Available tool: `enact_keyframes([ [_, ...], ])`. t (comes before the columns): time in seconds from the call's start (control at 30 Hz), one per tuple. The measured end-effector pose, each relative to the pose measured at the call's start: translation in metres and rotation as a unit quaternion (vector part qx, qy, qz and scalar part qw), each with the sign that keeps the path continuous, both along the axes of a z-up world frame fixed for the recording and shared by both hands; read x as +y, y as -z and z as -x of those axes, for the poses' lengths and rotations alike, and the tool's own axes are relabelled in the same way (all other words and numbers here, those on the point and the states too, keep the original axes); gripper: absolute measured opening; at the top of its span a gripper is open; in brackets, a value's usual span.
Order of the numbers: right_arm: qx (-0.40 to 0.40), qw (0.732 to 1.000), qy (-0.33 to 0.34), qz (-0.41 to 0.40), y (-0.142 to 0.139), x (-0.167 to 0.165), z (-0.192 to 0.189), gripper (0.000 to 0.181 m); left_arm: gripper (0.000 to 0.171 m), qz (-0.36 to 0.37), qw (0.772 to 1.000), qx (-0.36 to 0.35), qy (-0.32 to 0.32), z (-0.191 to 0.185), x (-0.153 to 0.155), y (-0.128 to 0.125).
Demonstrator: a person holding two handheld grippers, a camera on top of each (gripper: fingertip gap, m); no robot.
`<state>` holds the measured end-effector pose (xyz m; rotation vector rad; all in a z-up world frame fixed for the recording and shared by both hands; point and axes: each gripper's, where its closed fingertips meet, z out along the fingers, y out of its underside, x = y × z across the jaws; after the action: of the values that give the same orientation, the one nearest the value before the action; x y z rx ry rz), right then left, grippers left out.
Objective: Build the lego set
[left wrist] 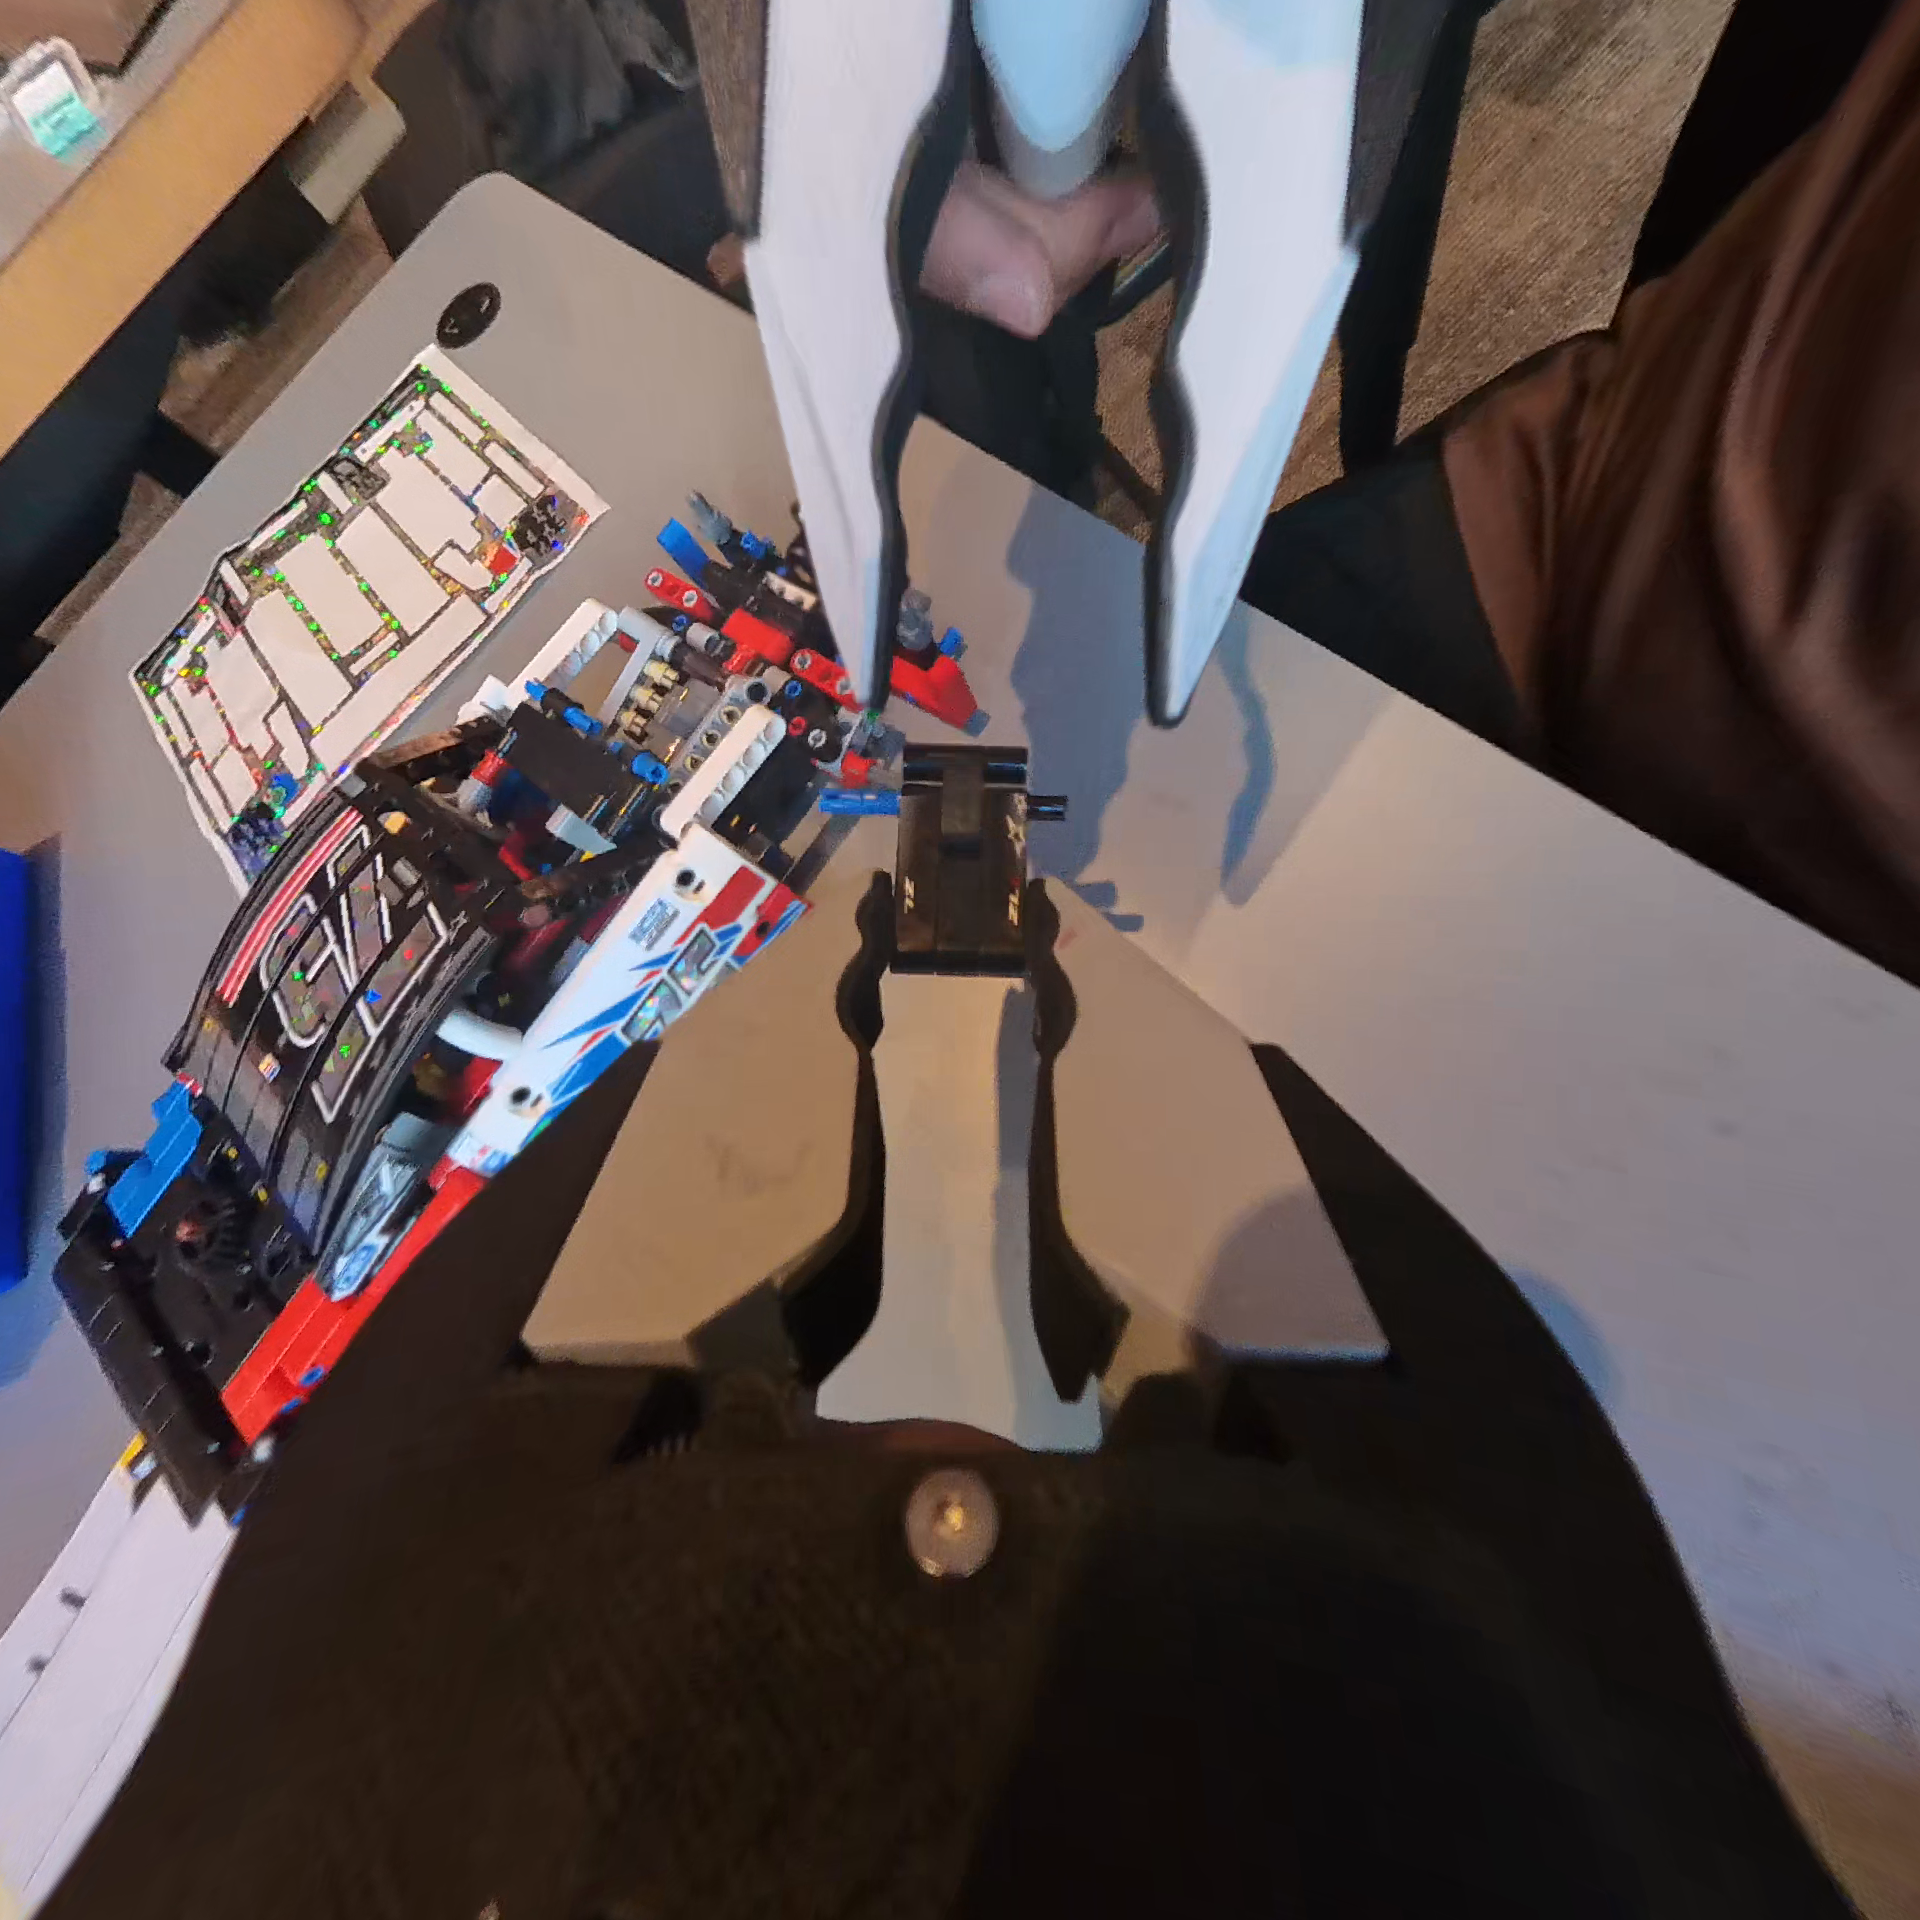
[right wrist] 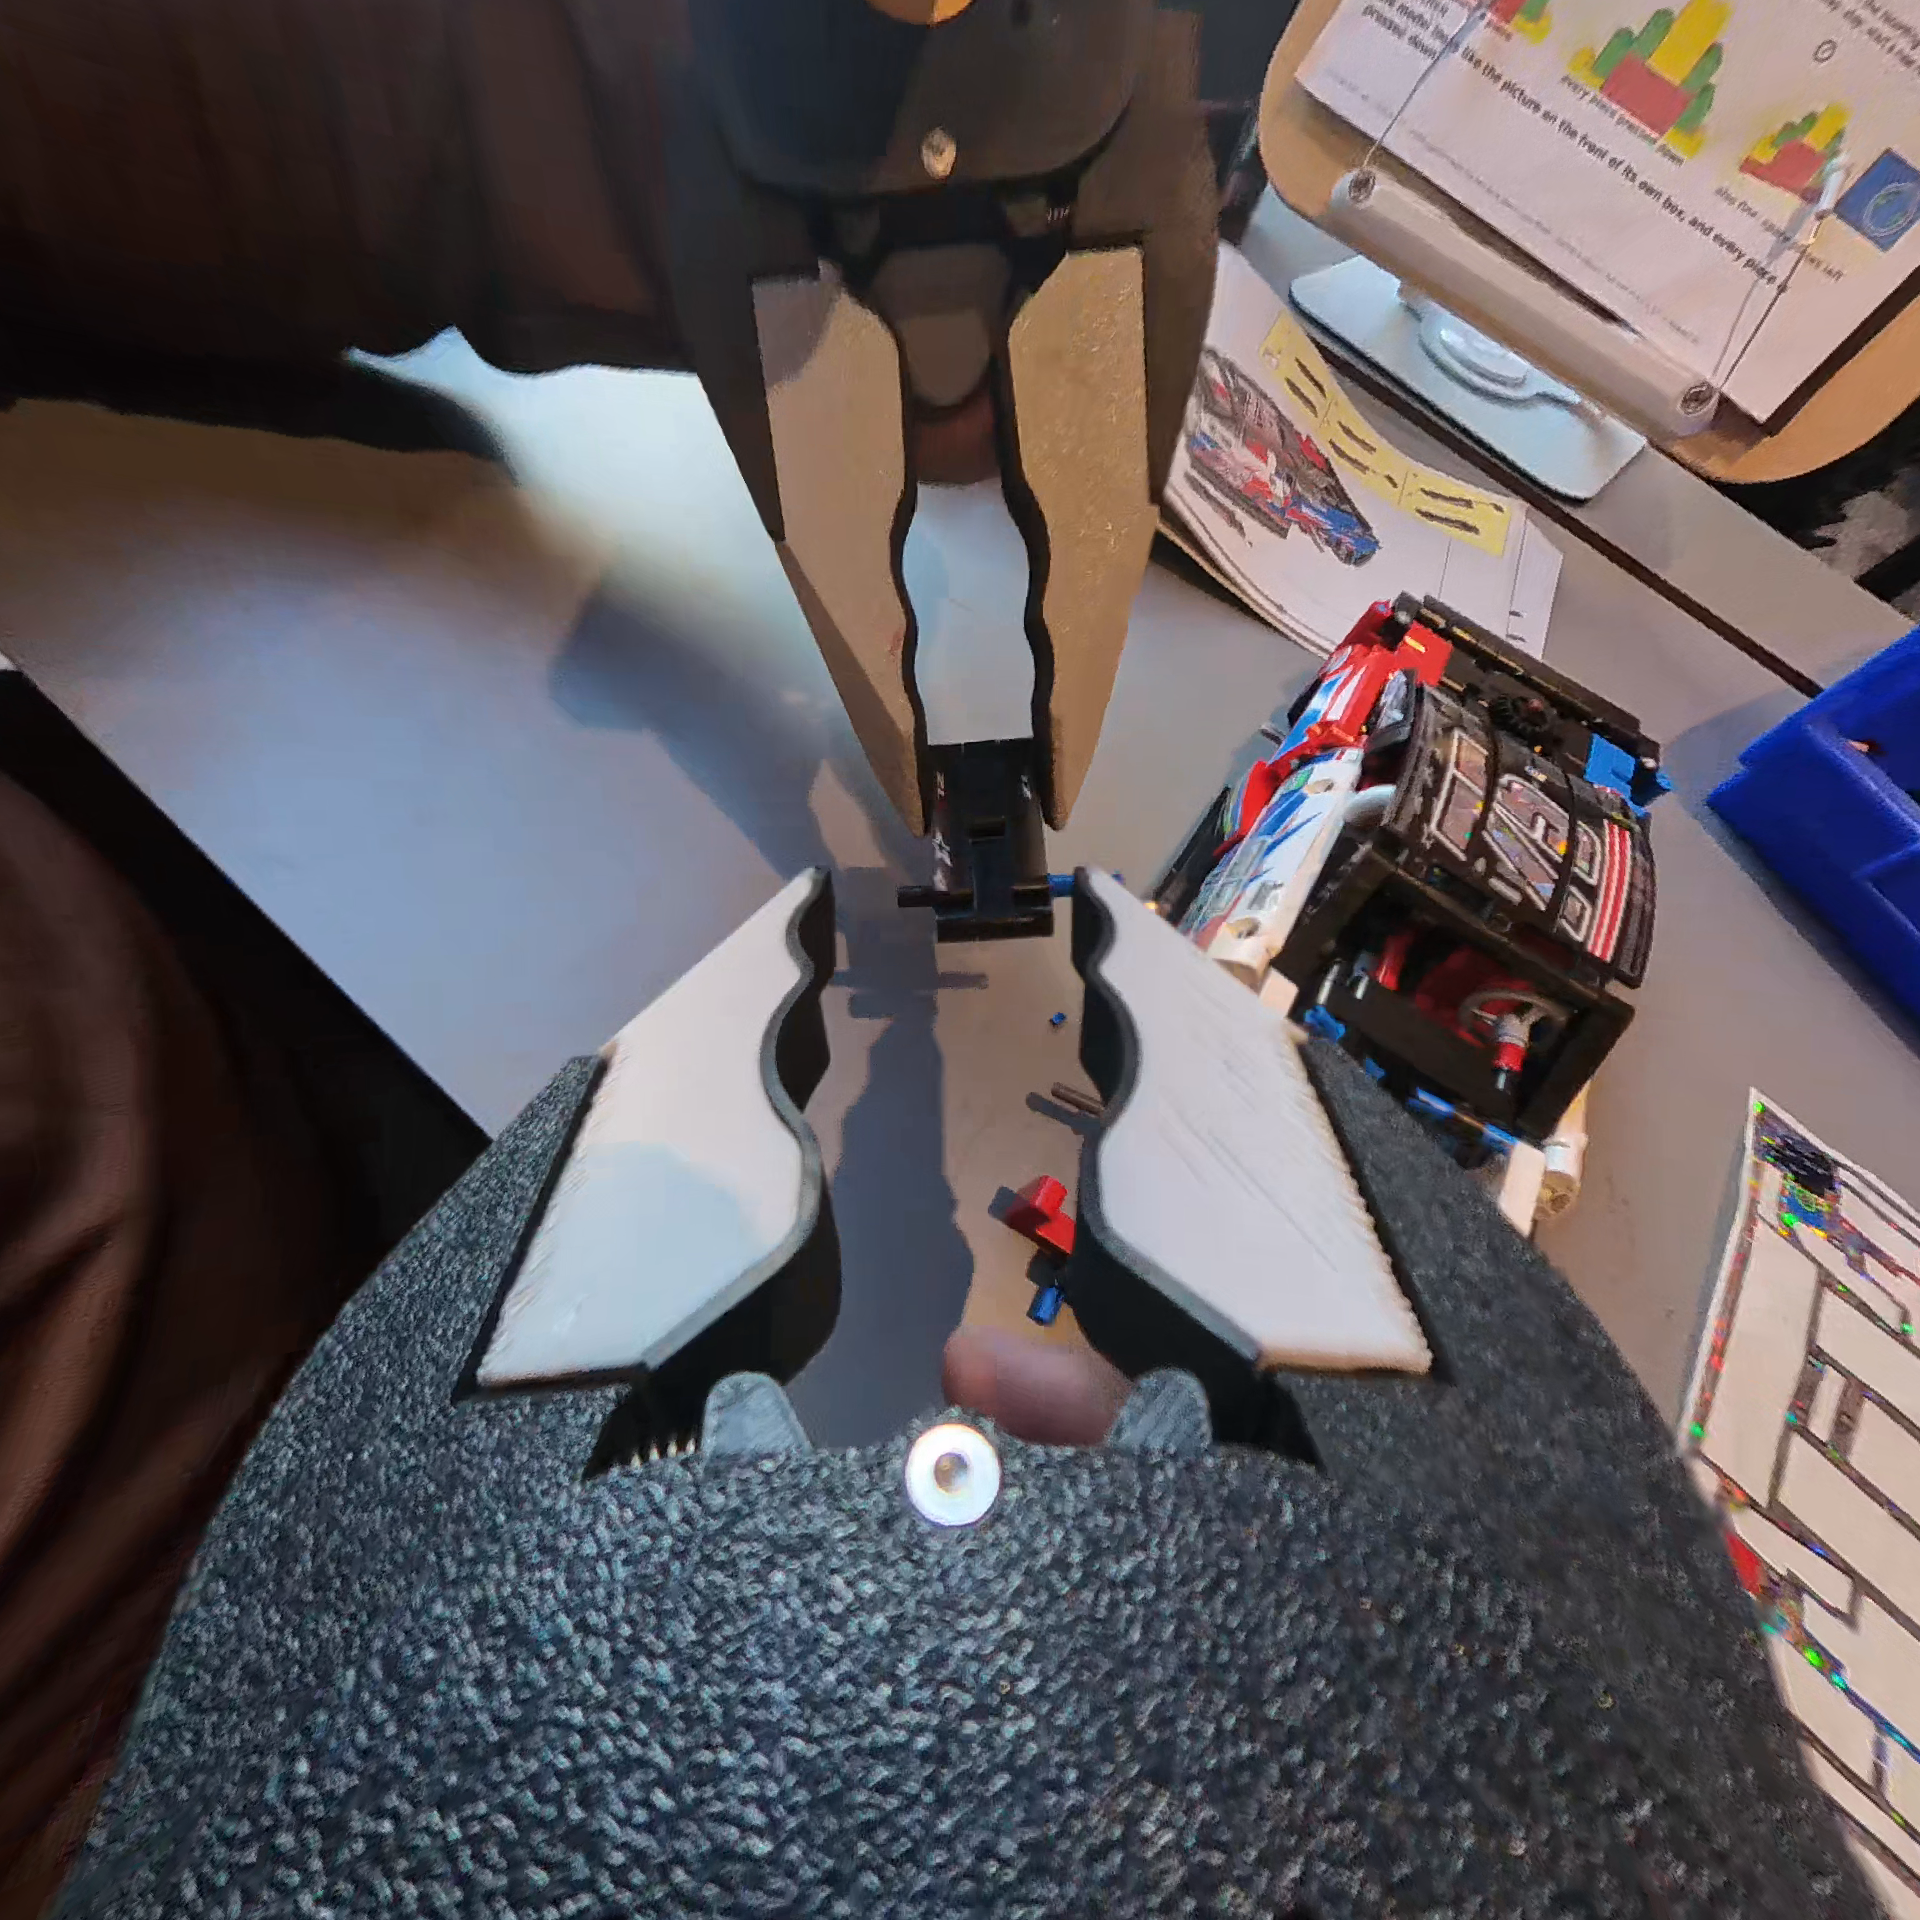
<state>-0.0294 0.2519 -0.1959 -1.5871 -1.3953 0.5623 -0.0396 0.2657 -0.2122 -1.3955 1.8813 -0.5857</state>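
- We see a grey table under everything.
- We find a blue bin at its edge.
- We note a tablet stand carrying a printed page.
- We spot a brown sleeve alongside.

Dim warm light, hard shadows, motion blur, fisheye edges

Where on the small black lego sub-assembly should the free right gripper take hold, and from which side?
Judging by its pose: the left gripper clamps the black sub-assembly at its near end, so the open right gripper should probably pinch the long flat flanks of the far end, clear of the protruding pins.
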Motion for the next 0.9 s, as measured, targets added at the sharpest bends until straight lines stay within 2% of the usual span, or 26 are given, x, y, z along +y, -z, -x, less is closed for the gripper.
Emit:
enact_keyframes([
  [0.17,-0.021,1.0,0.011,-0.004,0.01,0.005,-0.001,0.039,0.022,0.008,1.0,-0.001,0.011,-0.001,-0.002,0.006],
  [0.27,-0.034,0.999,0.01,-0.018,0.015,0.006,0.0,0.031,0.022,0.017,1.0,-0.019,0.017,-0.003,-0.005,0.0],
  [0.5,-0.045,0.999,0.01,-0.026,0.02,0.006,-0.002,0.03,0.022,0.018,0.999,-0.037,0.029,-0.002,-0.01,-0.004],
  [0.7,-0.03,0.999,0.018,-0.033,0.016,0.004,-0.005,0.025,0.022,0.027,0.998,-0.043,0.029,-0.006,-0.011,-0.004],
  [0.9,0.003,0.999,0.042,-0.002,0.017,0.005,-0.013,0.025,0.023,0.033,0.998,-0.049,0.011,-0.013,-0.007,-0.001],
])
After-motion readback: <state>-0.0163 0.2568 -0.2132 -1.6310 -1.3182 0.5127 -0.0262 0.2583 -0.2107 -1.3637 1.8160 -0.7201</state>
